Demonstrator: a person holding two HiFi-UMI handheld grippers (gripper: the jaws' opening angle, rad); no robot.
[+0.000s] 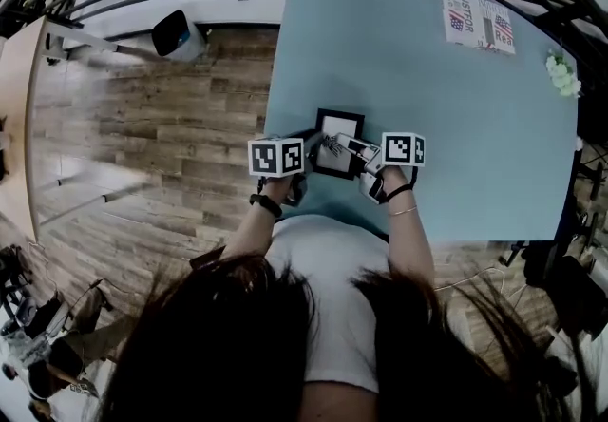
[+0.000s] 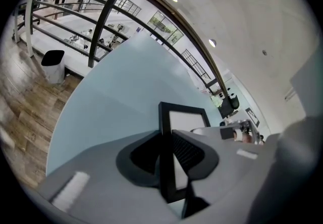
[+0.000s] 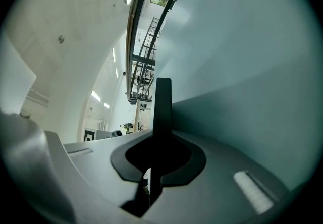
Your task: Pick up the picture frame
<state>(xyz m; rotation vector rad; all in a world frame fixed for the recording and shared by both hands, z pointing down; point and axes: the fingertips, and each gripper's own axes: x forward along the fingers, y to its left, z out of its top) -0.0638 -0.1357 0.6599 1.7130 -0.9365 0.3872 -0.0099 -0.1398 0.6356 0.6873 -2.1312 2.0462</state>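
At the near edge of the pale blue table (image 1: pixel 408 68), just in front of the person, the picture frame (image 1: pixel 339 124) sits between the two tools. It has a black border round a pale middle. In the head view its long axis runs away from the person, tilted a little, with one short end toward the far side of the table. Whether it rests on the table or is just clear of it cannot be told.

The left tongs (image 1: pixel 314 152) are closed on the frame's left border. The left gripper view shows that black strip passing between the two jaws, with the pale middle and the far short edge beyond them.

The right tongs (image 1: pixel 346 150) are nearly shut, pinching the opposite side. The right gripper view shows the frame only edge-on, as a thin dark blade rising from between the jaws, so its face cannot be seen there.

Only the head view shows both tools at once, along with a printed card (image 1: pixel 478 21) and a few small white flowers (image 1: pixel 562 74) far across the table. A bin (image 1: pixel 179 33) stands on the wooden floor (image 1: pixel 190 125).
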